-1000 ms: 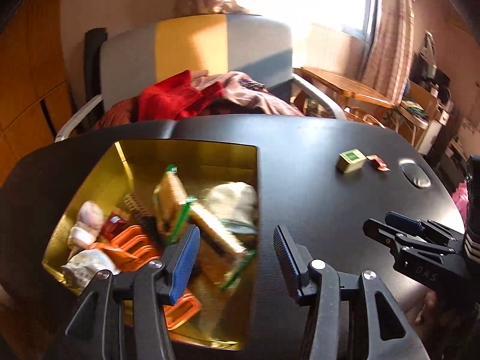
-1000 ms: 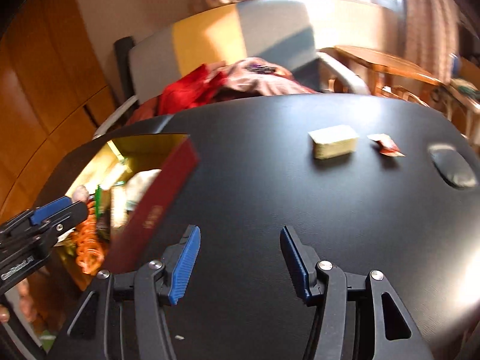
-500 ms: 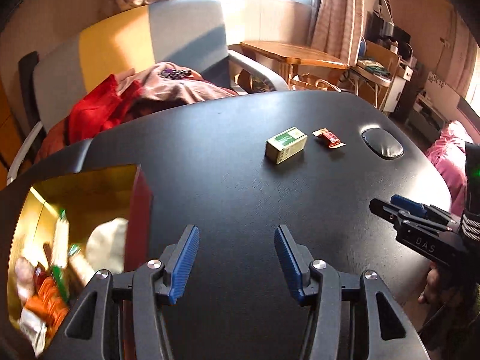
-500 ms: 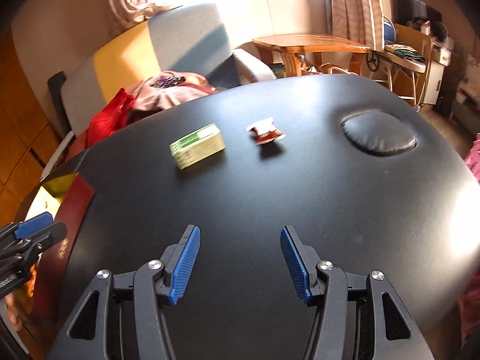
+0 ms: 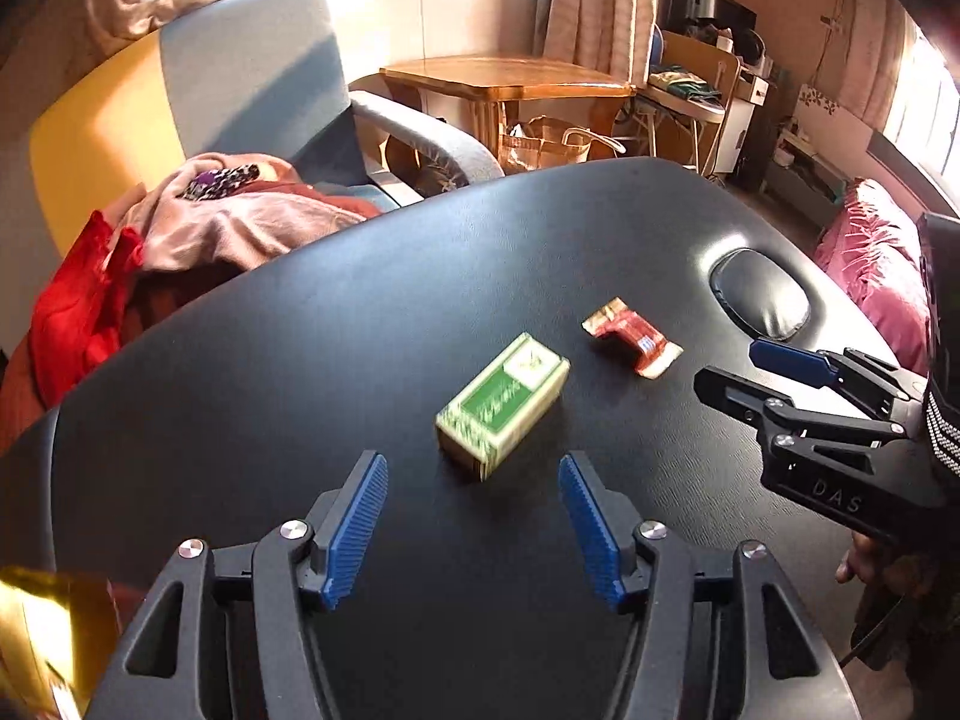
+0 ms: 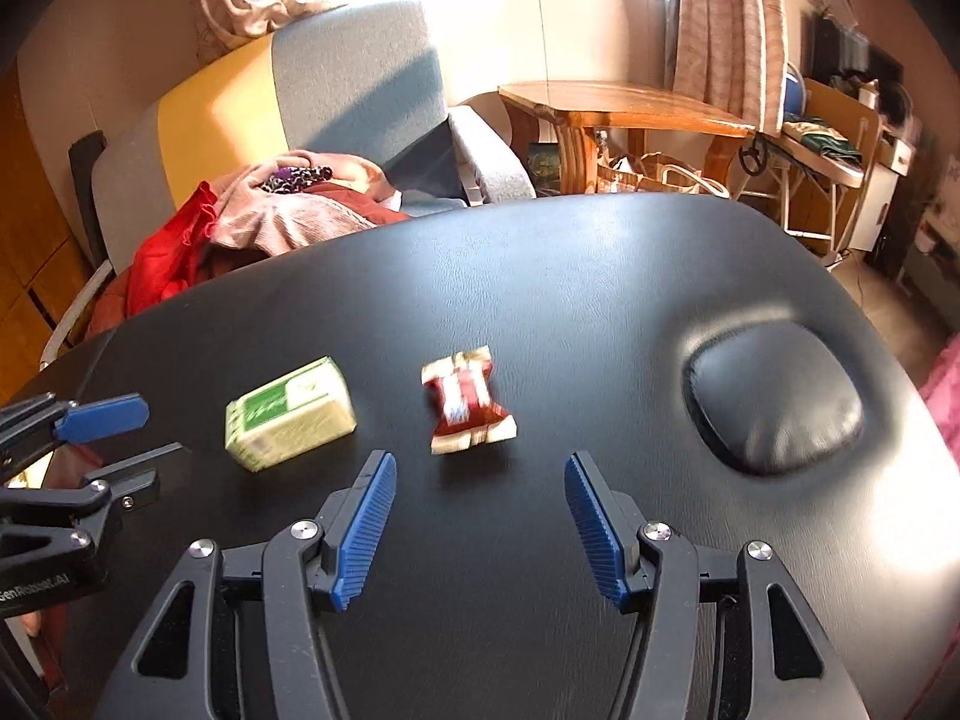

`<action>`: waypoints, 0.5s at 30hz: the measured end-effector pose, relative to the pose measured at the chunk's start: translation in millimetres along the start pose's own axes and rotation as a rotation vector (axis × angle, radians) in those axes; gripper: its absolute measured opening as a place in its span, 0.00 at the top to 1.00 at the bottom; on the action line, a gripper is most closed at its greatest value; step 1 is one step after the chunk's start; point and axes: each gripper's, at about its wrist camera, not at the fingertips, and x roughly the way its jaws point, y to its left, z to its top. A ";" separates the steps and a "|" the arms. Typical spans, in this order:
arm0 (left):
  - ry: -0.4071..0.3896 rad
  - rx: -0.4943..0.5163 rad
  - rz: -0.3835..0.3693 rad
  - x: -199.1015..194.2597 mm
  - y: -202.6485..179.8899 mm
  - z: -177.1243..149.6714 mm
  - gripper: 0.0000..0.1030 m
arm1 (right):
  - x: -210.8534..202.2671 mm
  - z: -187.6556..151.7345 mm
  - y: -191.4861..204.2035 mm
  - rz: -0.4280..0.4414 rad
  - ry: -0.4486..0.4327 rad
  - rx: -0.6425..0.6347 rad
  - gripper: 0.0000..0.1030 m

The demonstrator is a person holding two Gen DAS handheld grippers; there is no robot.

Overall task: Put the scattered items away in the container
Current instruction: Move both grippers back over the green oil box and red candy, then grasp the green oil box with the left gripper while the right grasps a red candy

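Observation:
A small green and cream box [image 5: 504, 403] lies on the black padded table [image 5: 336, 348], just ahead of my open, empty left gripper [image 5: 473, 525]. A red snack wrapper [image 5: 631, 342] lies to its right. In the right wrist view the wrapper [image 6: 468, 401] lies just ahead of my open, empty right gripper [image 6: 480, 525], with the box [image 6: 289, 413] to its left. The left gripper [image 6: 114, 444] shows at the left edge there, and the right gripper [image 5: 774, 378] shows at the right in the left wrist view. A gold corner of the container [image 5: 36, 642] shows at bottom left.
An oval padded inset [image 6: 774, 399] sits in the table to the right. An armchair [image 5: 240, 90] piled with red and pink clothes [image 5: 228, 222] stands behind the table. A wooden side table [image 6: 624, 111] and cluttered furniture stand further back.
Both grippers have swung right, away from the container, and moved closer to the box and the wrapper. The container has slid almost out of view. Both stay open.

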 end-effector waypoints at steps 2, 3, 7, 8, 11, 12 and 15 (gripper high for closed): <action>0.014 0.027 -0.026 13.0 -2.5 7.9 0.41 | 10.8 9.5 -2.4 0.007 0.005 -0.010 0.42; 0.019 0.042 -0.034 18.4 -3.7 10.1 0.41 | 16.2 14.2 -3.3 0.013 0.008 -0.015 0.42; 0.047 0.079 -0.057 41.4 -5.4 15.0 0.41 | 35.2 26.7 -1.3 0.025 0.026 -0.056 0.42; 0.053 0.084 -0.062 46.1 -5.0 15.5 0.41 | 40.1 29.6 -0.4 0.027 0.031 -0.069 0.42; 0.074 0.082 -0.089 59.0 -2.4 15.9 0.41 | 51.4 30.7 0.3 0.036 0.053 -0.088 0.42; 0.077 0.078 -0.087 60.1 -2.2 14.2 0.42 | 54.3 30.1 0.5 0.030 0.057 -0.094 0.43; 0.085 0.066 -0.072 61.2 -2.4 7.8 0.49 | 61.5 25.1 0.9 0.024 0.082 -0.105 0.53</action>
